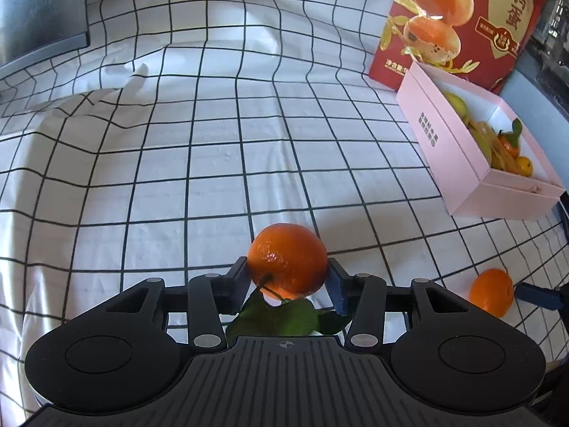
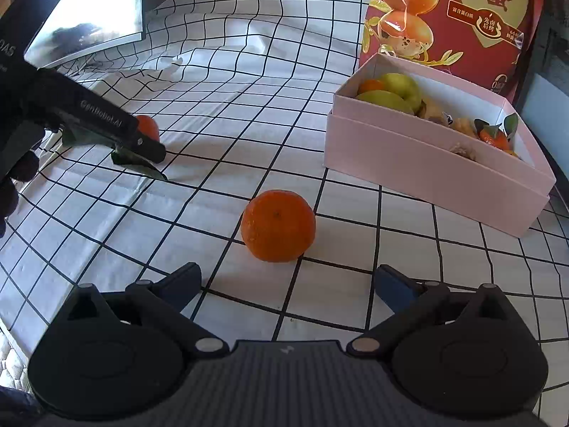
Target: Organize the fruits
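Left wrist cam: left gripper (image 1: 288, 281) is pinching a leafy mandarin (image 1: 287, 263) btwn its two fingers (image 1: 237, 281), stem and green leaves (image 1: 281, 316) hanging back toward the gripper body. It's sitting low over the checked cloth (image 1: 213, 142). A second, bare mandarin (image 1: 491, 291) is lying on the cloth off to the right, w/ one blue finger of the right gripper just beside it.

Right wrist cam: right gripper (image 2: 286, 286) is standing spread wide, nothing btwn the fingers, that bare mandarin (image 2: 278, 226) resting on the cloth just ahead of the gap. Farther out on the right, a pink box (image 2: 426, 163) is holding green apples (image 2: 398, 89), more mandarins and other fruit; a red printed bag (image 2: 462, 17) is standing upright behind it.
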